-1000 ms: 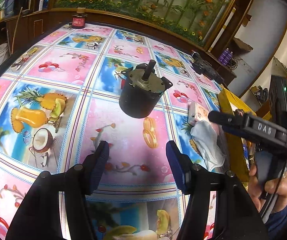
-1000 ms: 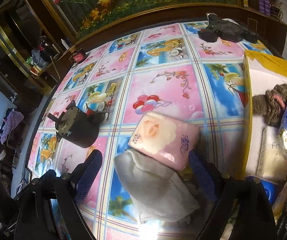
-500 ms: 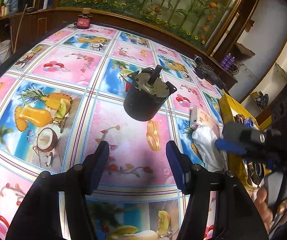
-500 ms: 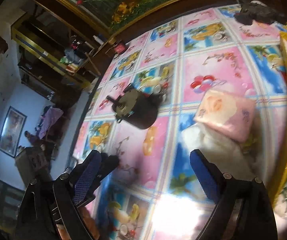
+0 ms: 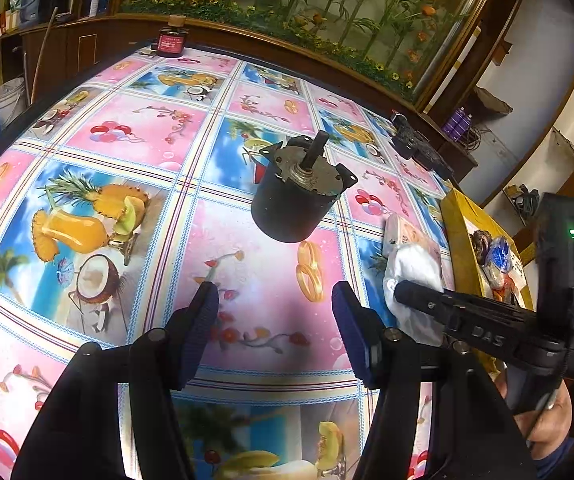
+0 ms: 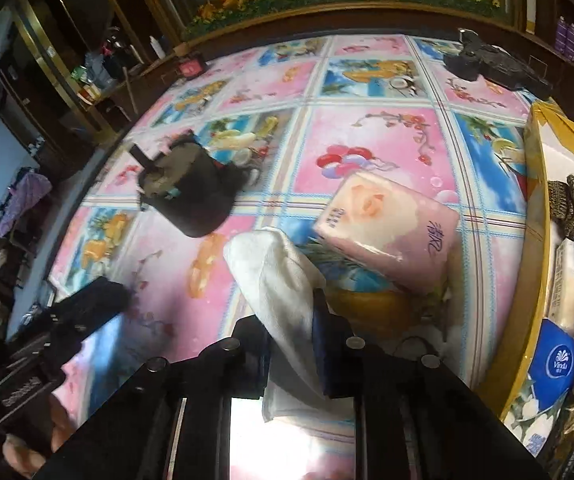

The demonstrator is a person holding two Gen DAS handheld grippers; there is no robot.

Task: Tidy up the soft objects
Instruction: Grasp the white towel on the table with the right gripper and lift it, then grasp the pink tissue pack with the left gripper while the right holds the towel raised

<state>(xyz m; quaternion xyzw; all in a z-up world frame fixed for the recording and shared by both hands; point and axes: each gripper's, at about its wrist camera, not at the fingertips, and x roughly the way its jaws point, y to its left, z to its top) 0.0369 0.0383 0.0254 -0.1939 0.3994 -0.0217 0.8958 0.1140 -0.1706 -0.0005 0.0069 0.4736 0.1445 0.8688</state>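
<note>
A white cloth (image 6: 275, 276) lies bunched on the patterned tablecloth, and my right gripper (image 6: 289, 320) is closing on its near end, the pads pinching the fabric. Against the cloth's far side rests a pink tissue pack (image 6: 387, 224). In the left wrist view the same cloth (image 5: 411, 264) shows at the right with the right gripper (image 5: 401, 292) down on it. My left gripper (image 5: 275, 304) hovers open over bare tablecloth, holding nothing. A yellow box (image 6: 535, 208) at the right edge holds a knitted item, tissue packs and other soft goods.
A black cylindrical motor (image 5: 299, 196) with a shaft stands mid-table, just beyond the left gripper. A black device (image 6: 487, 64) lies at the far right corner and a small red-labelled jar (image 5: 172, 42) at the far edge. A wooden ledge with a planted tank borders the back.
The right gripper swung out to the left, came back and dropped onto the white cloth, and its jaws went from wide apart to pinched on the fabric. The left gripper stayed put.
</note>
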